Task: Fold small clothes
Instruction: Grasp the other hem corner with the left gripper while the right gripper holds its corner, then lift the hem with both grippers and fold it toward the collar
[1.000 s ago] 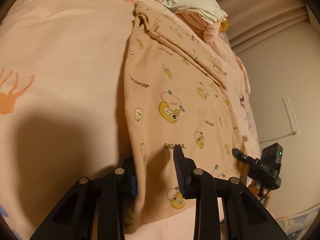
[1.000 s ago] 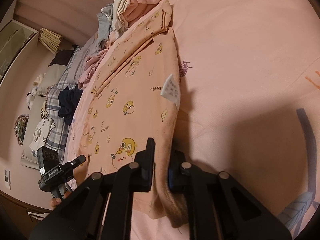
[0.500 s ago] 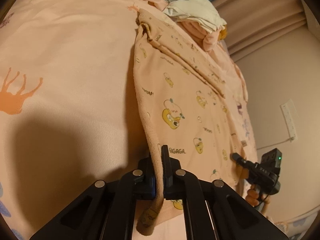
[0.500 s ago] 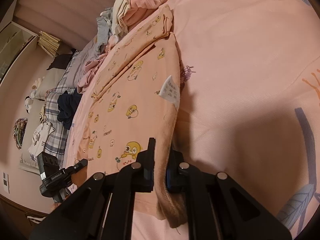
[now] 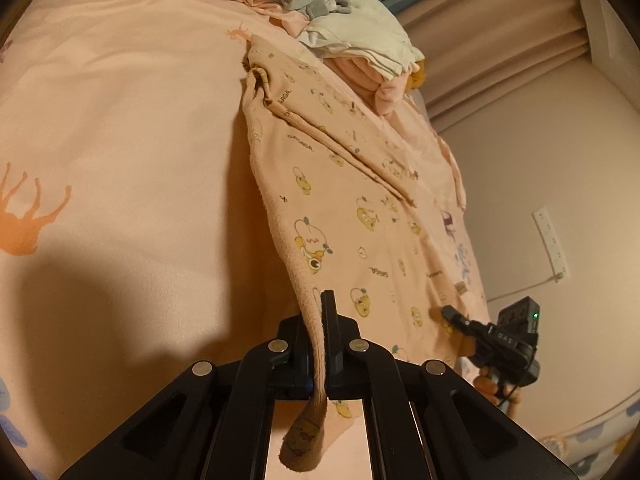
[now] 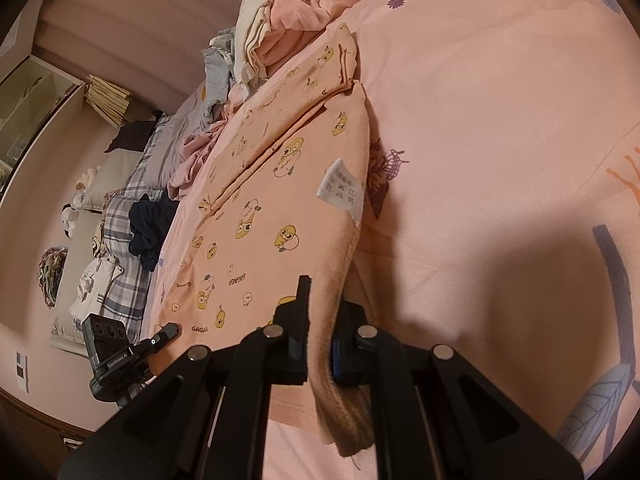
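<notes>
Your left gripper (image 5: 320, 312) has its fingers closed on the left edge of the garment (image 5: 360, 208), which lies spread on the bed (image 5: 120, 140); that edge is lifted off the sheet and a fold hangs below the fingers. Only this view shows the wall outlet strip (image 5: 554, 246), and your right gripper sits small at the garment's far side. Your right gripper (image 6: 320, 312) pinches the garment's right edge. Only this view shows the white care label (image 6: 342, 188), the plaid bedding (image 6: 128, 248), a dark garment (image 6: 152, 228) and the shelf (image 6: 36, 92). Both views show the clothes pile (image 6: 276, 12) beyond the garment.
</notes>
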The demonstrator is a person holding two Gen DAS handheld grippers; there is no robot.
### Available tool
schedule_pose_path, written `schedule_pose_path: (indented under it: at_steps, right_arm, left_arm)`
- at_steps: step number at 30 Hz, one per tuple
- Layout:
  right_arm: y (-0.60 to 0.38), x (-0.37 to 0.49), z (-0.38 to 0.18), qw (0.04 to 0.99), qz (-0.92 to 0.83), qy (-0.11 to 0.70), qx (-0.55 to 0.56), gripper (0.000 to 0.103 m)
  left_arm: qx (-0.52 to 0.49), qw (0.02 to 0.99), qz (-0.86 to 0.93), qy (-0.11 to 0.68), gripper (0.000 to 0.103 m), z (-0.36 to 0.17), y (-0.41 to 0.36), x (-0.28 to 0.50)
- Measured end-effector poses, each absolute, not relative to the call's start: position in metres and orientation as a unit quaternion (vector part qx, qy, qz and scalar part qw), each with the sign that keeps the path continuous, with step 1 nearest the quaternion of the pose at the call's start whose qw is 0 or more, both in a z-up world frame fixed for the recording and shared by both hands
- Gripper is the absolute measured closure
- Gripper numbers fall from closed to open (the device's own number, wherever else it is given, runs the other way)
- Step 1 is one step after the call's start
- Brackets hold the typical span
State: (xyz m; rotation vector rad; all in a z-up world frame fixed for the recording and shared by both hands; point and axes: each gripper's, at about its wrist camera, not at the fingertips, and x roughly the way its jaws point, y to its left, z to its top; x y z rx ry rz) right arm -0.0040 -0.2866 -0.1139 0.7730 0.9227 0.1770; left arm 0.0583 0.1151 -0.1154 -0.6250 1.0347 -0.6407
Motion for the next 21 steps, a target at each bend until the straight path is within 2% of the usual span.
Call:
schedule_pose_path:
  at_steps: [21]
  right_arm:
    - [-0.283, -0.008, -0.101, 0.830, 0.092, 0.421, 0.355, 0.095]
  left_arm:
    - [-0.311, 0.771, -0.305, 0.464, 0.103, -0.116, 0.124, 0.058]
